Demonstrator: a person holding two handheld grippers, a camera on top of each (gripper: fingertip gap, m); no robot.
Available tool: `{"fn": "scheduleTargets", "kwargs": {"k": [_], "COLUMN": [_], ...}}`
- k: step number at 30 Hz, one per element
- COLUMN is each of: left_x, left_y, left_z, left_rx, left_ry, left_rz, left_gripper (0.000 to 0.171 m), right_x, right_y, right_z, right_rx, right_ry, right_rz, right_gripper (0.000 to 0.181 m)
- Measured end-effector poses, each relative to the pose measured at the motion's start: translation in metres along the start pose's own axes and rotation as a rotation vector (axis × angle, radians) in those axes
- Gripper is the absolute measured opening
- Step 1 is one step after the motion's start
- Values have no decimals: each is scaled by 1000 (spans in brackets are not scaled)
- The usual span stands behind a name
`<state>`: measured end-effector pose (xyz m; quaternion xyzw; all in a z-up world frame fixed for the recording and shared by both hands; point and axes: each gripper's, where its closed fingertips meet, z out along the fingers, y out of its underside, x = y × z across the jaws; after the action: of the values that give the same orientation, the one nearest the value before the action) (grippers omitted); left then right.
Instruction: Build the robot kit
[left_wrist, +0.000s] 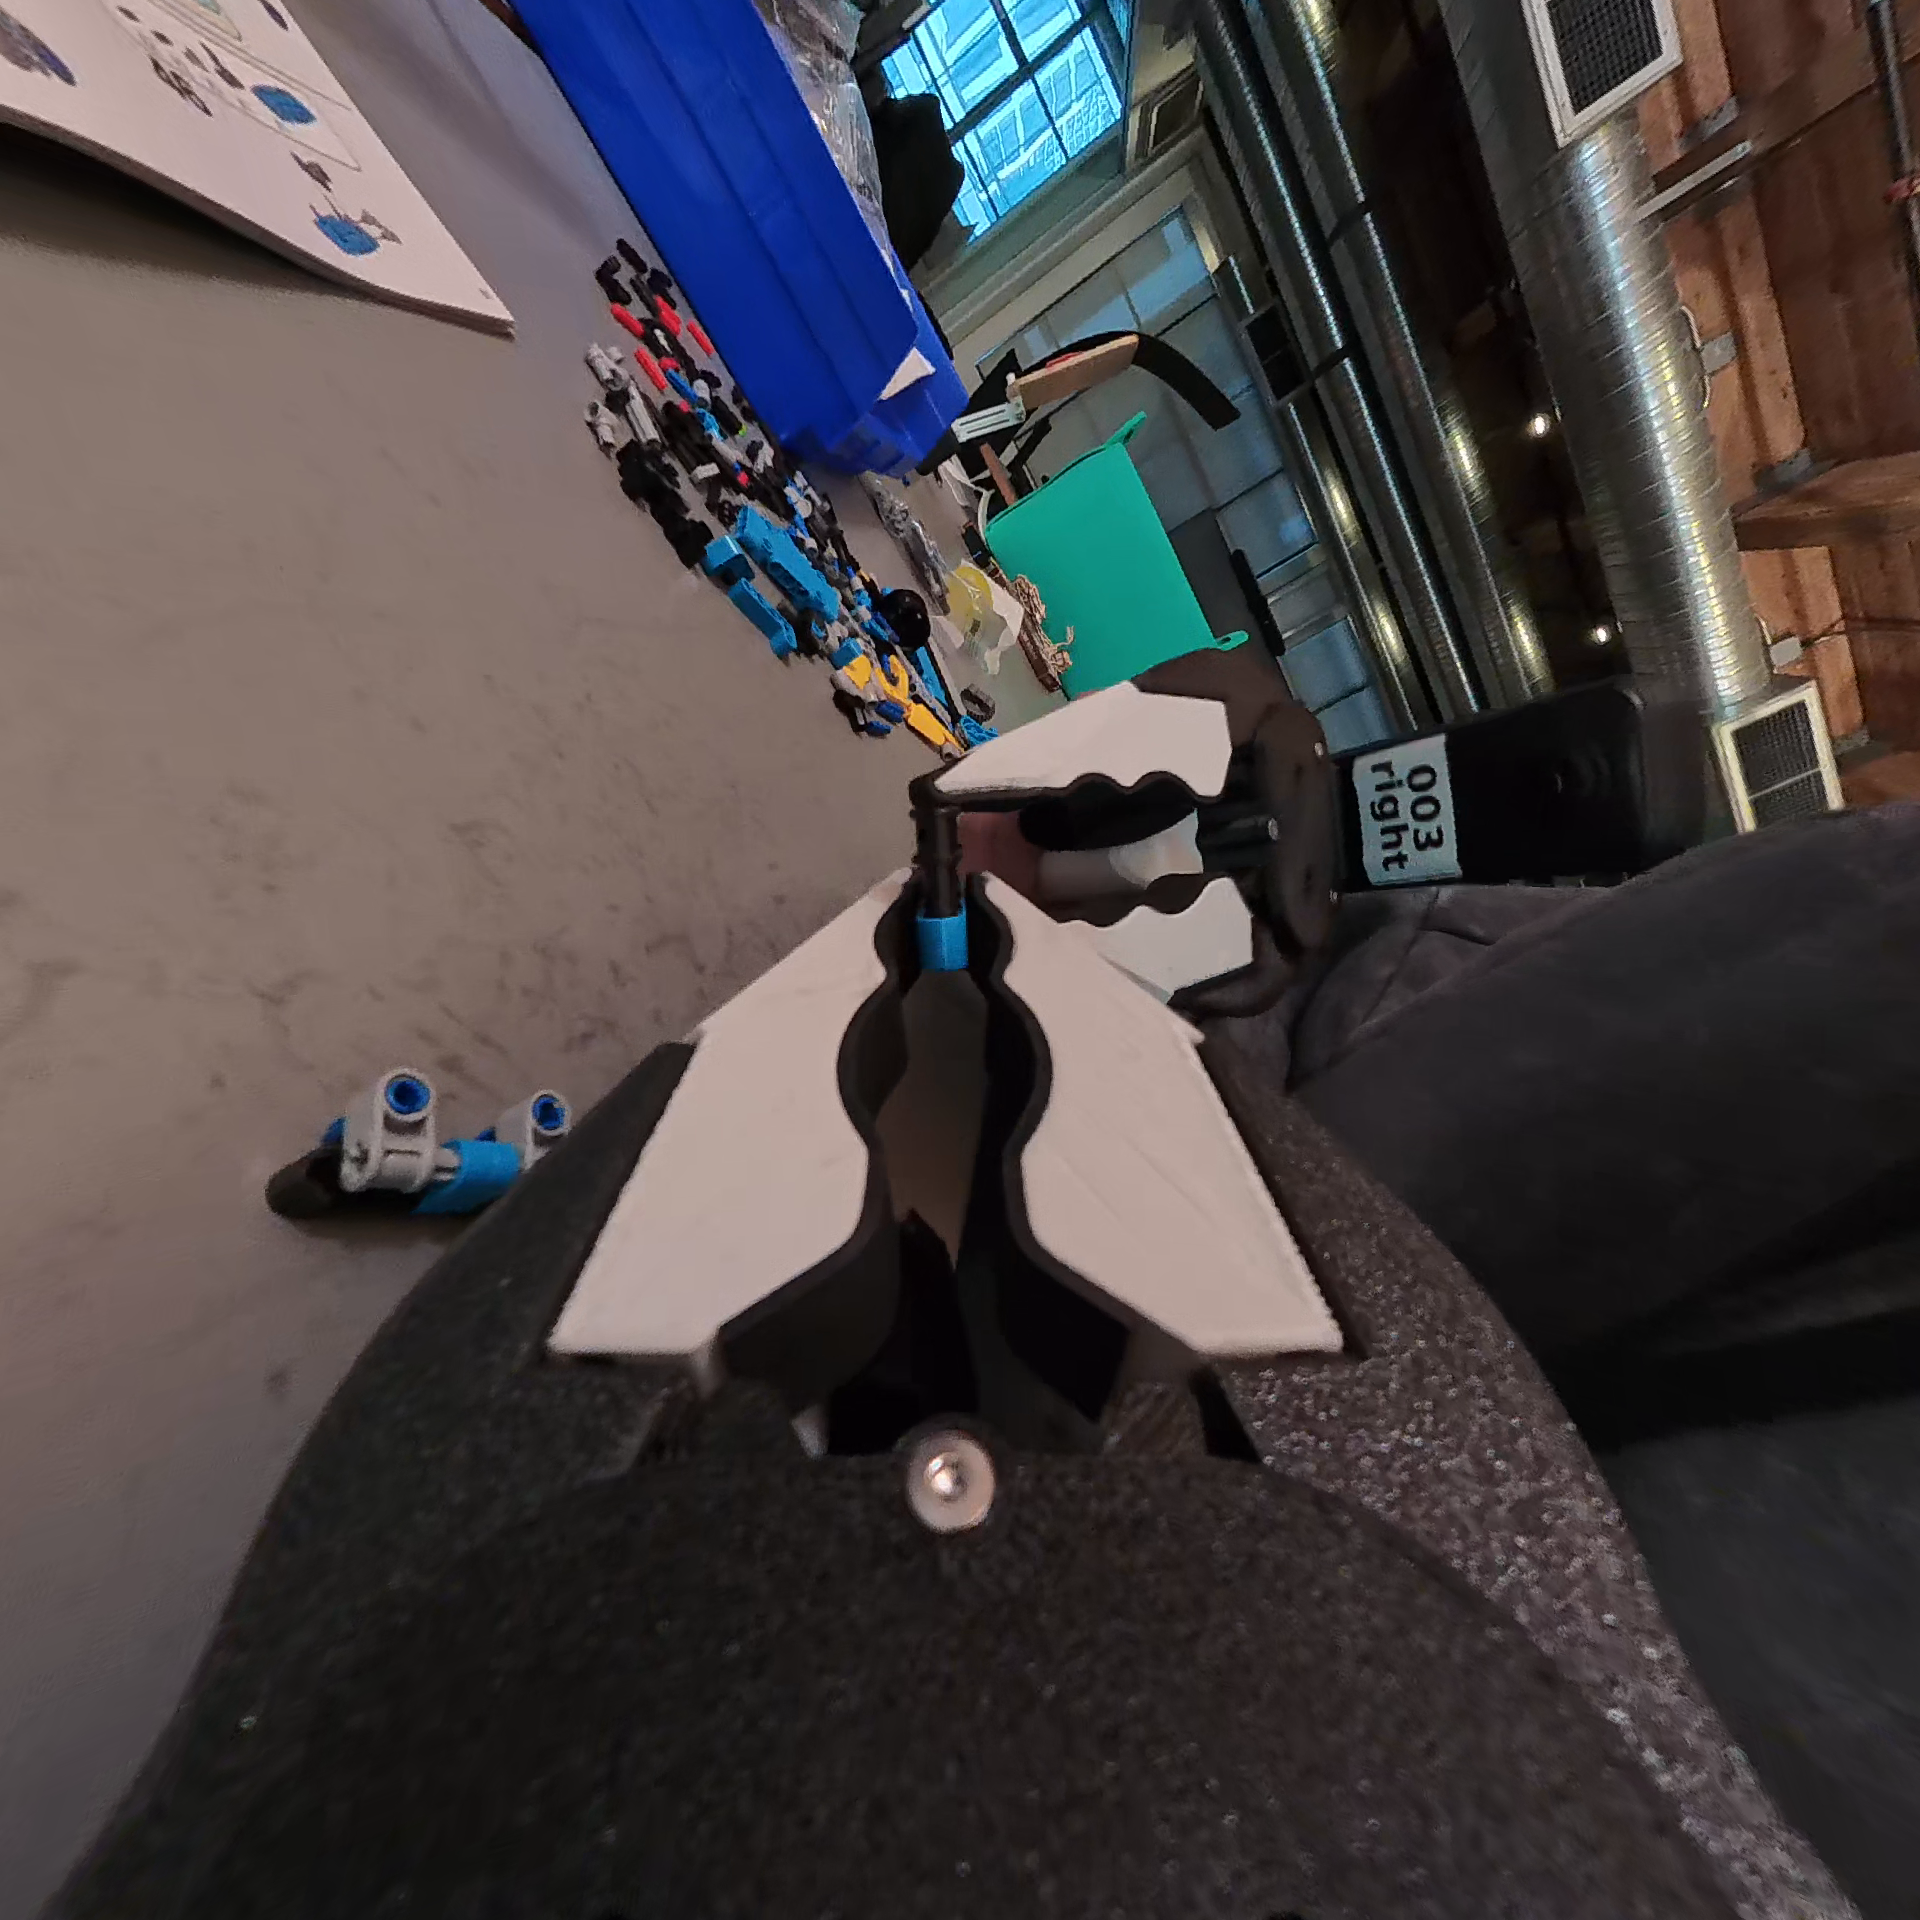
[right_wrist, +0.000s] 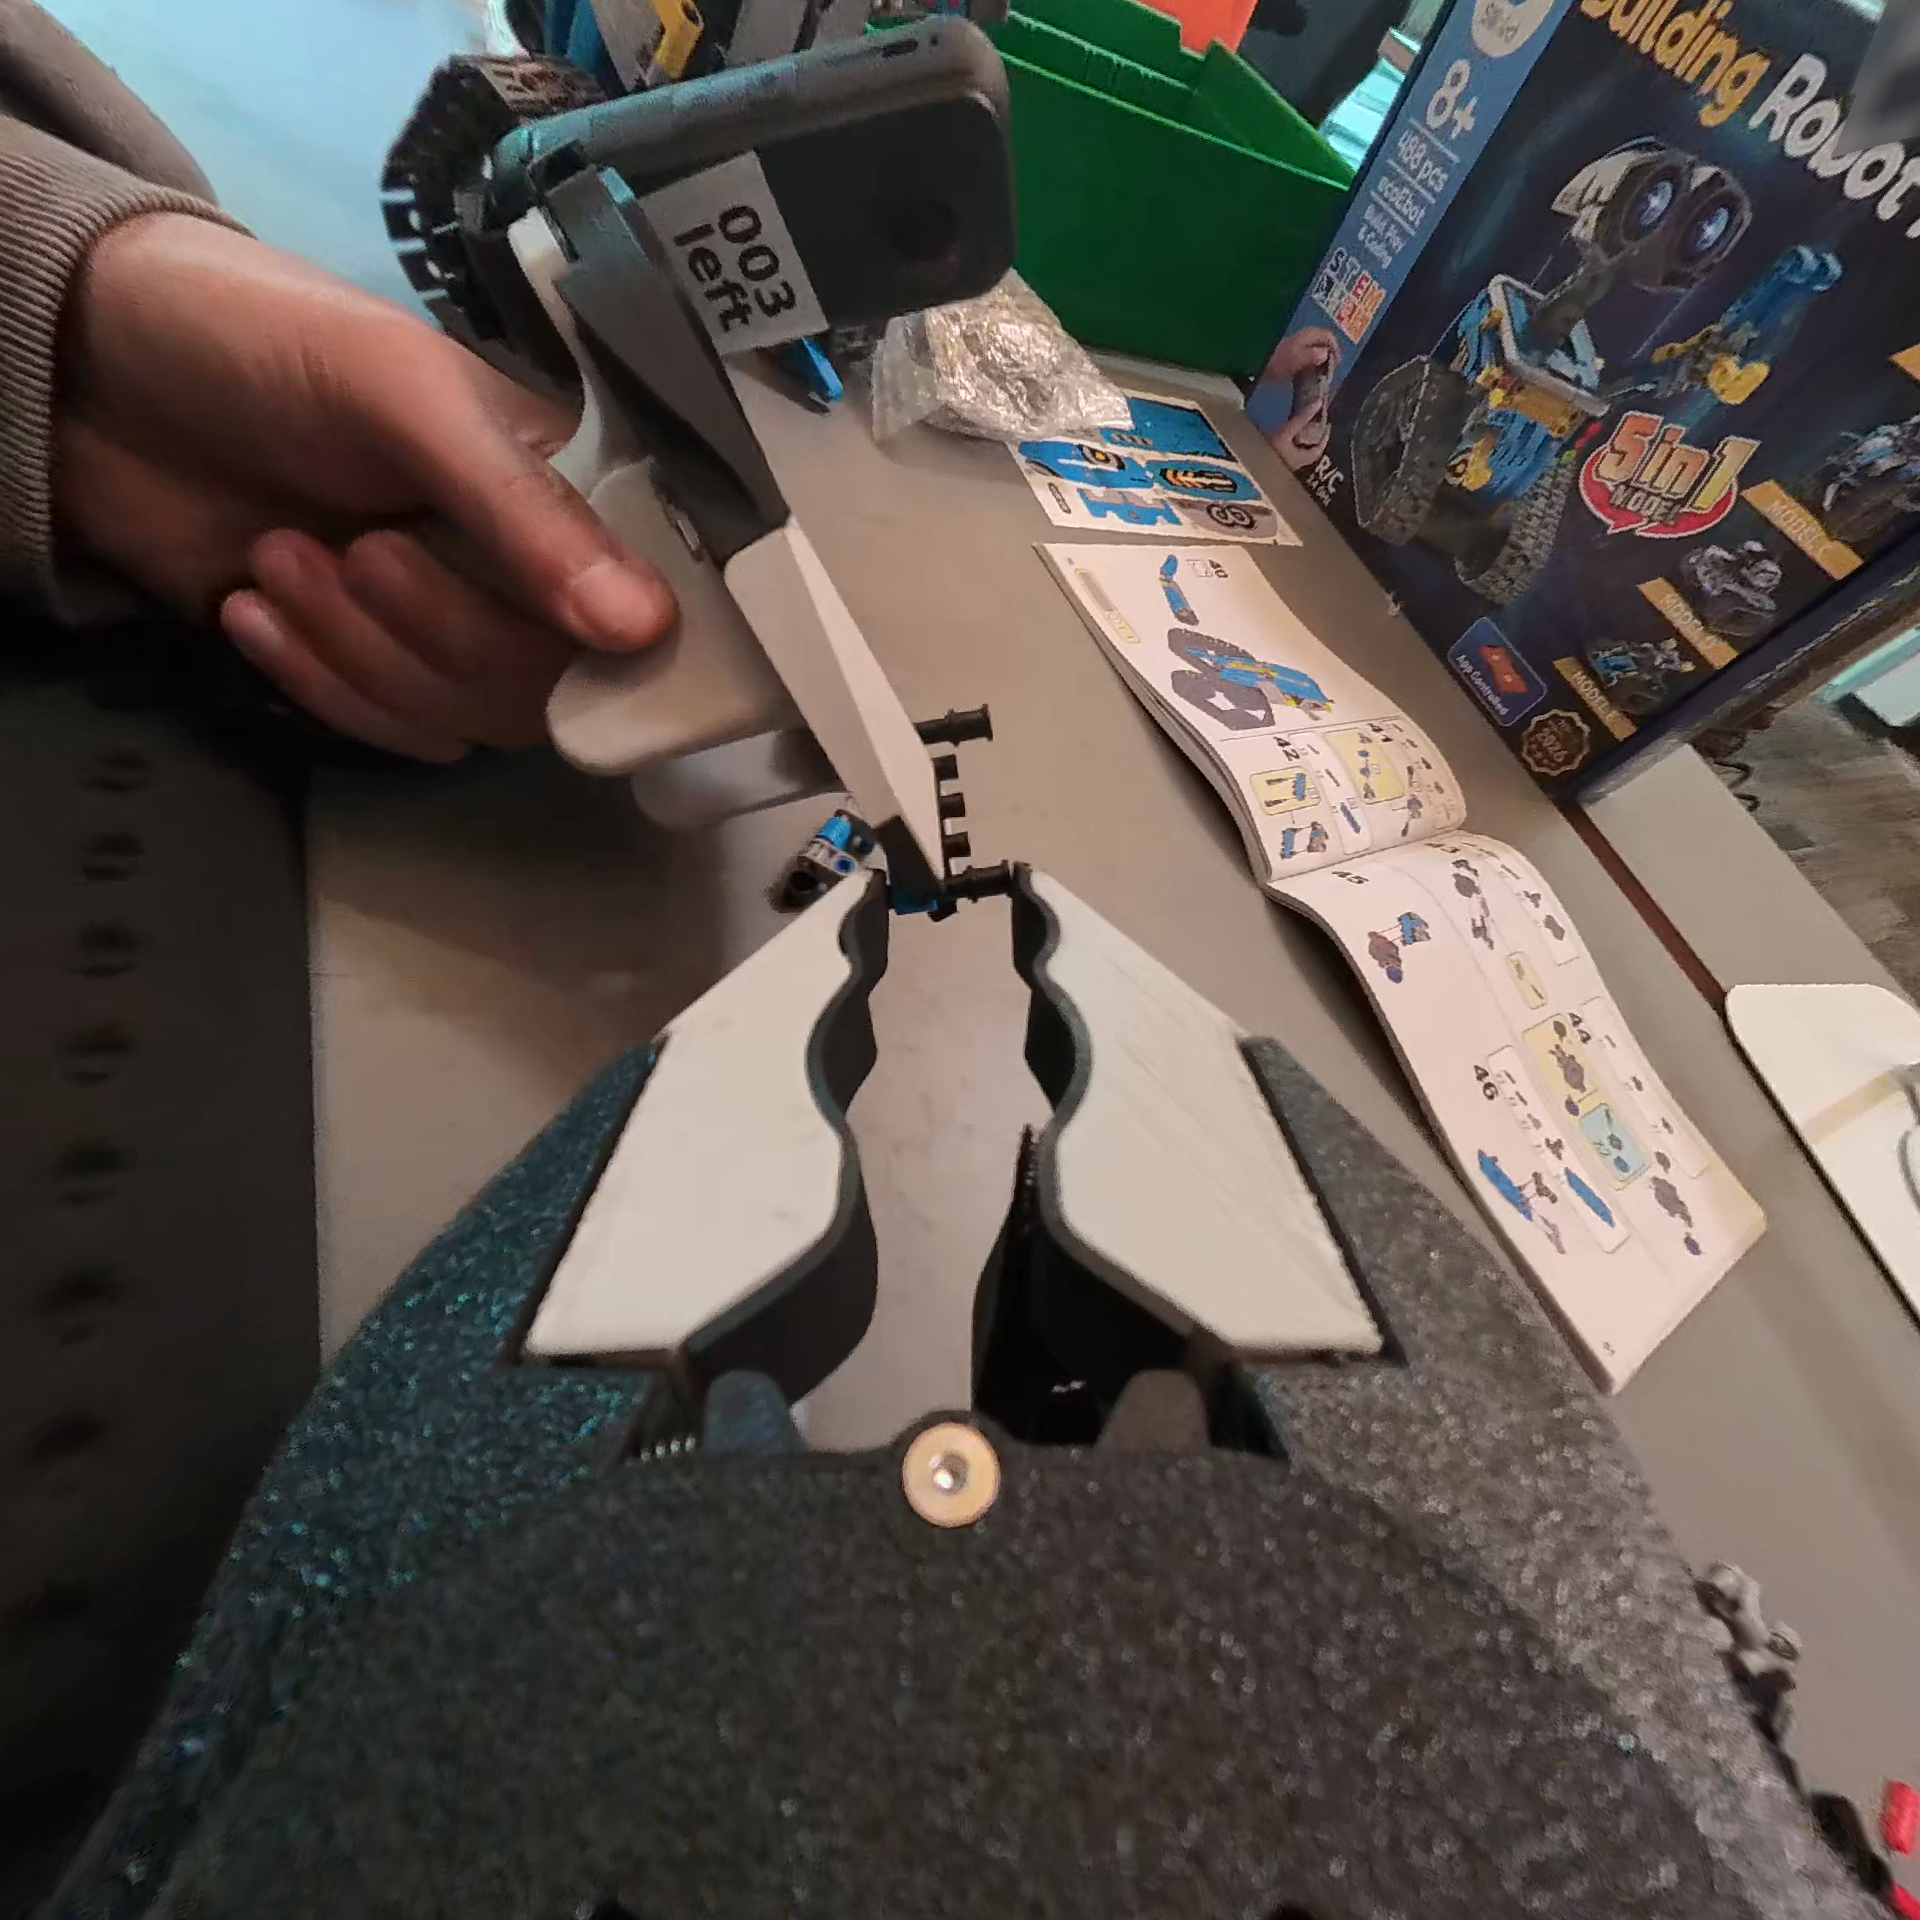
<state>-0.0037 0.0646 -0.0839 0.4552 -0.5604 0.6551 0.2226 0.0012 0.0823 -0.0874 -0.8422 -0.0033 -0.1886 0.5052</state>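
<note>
In the left wrist view my left gripper (left_wrist: 940, 904) is shut on a small black piece with a blue bush (left_wrist: 940, 935) at its tips. My right gripper (left_wrist: 961, 831) comes in from the right and meets it there. In the right wrist view my right gripper (right_wrist: 951, 888) has its tips closed on a black pin (right_wrist: 982, 881) and the blue bush (right_wrist: 914, 900). The pin is the lowest of a row of pins on the black piece (right_wrist: 951, 805). The left gripper (right_wrist: 914, 831), held by a hand (right_wrist: 312, 468), grips that piece from above.
On the grey table (left_wrist: 260, 675) are a small grey-and-blue assembly (left_wrist: 416, 1153), a pile of loose parts (left_wrist: 727, 499), a blue bin (left_wrist: 748, 208) and a teal container (left_wrist: 1101, 582). An open booklet (right_wrist: 1403, 935), a sticker sheet (right_wrist: 1143, 473), the kit box (right_wrist: 1610, 364), a parts bag (right_wrist: 987, 364) and a green bin (right_wrist: 1143, 177) lie to the right. Less than 4 cm separates the two grippers' tips.
</note>
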Motion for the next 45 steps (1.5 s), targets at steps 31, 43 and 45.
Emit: {"fn": "scheduleTargets", "kwargs": {"k": [31,43,45], "left_x": [-17,-48,-48], "left_y": [21,67,66], "left_z": [5,16,16], "left_rx": [-154,-509,-507], "left_ry": [-329,-594,-592], "left_rz": [500,919,907], "left_gripper": [7,7,7], "right_x": [-1,-4,-6], "right_y": [2,32,31], "right_z": [-12,-7,-7], "right_rx": [128,-27,-25], "right_ry": [-349,-285,-292], "right_rz": [471,422,423], "right_gripper": [22,15,14]}}
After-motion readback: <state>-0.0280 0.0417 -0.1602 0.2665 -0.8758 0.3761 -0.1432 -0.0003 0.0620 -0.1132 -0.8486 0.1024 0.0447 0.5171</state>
